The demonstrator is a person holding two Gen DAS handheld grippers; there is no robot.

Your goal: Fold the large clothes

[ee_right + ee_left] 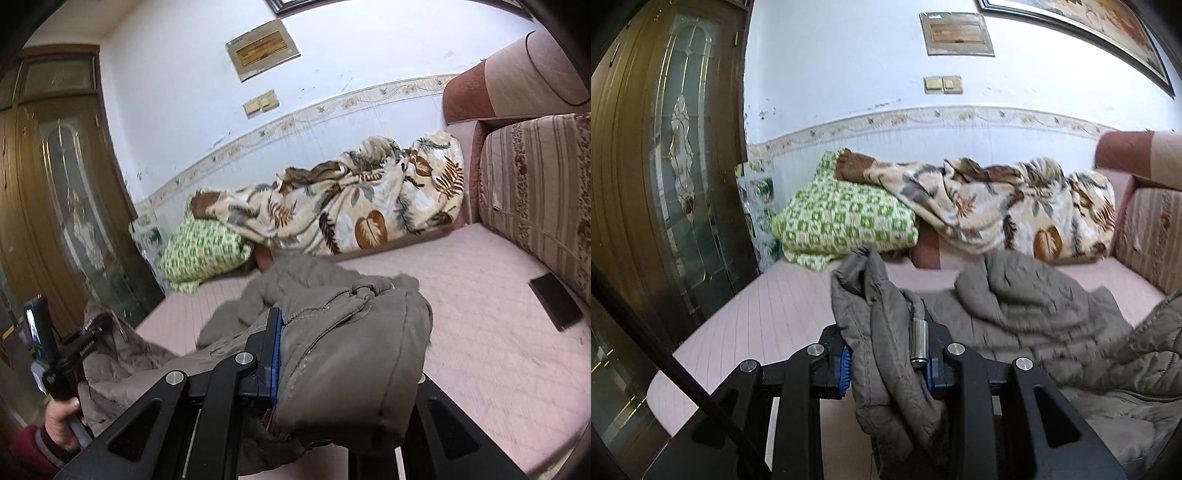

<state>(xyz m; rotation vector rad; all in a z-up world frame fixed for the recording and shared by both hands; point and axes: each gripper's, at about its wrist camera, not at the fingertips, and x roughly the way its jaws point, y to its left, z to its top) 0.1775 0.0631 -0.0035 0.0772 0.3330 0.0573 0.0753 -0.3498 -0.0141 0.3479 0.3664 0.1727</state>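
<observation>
Both claws are gripping the grey padded jacket (1027, 295): the left claw (886, 365) is pinching a bunched edge, the right claw (295, 354) a thick fold. It is hanging over the pink sofa seat (461, 295). I judge the lift-and-spread step; next, laying it flat.

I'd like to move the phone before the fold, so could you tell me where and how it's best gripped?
The phone lies flat on the pink mattress, close to the striped cushion. Grip it across its narrow width, on the long edges, coming from above on the open mattress side; the cushion probably blocks the far side, and its thin, flat shape offers no other hold.
</observation>
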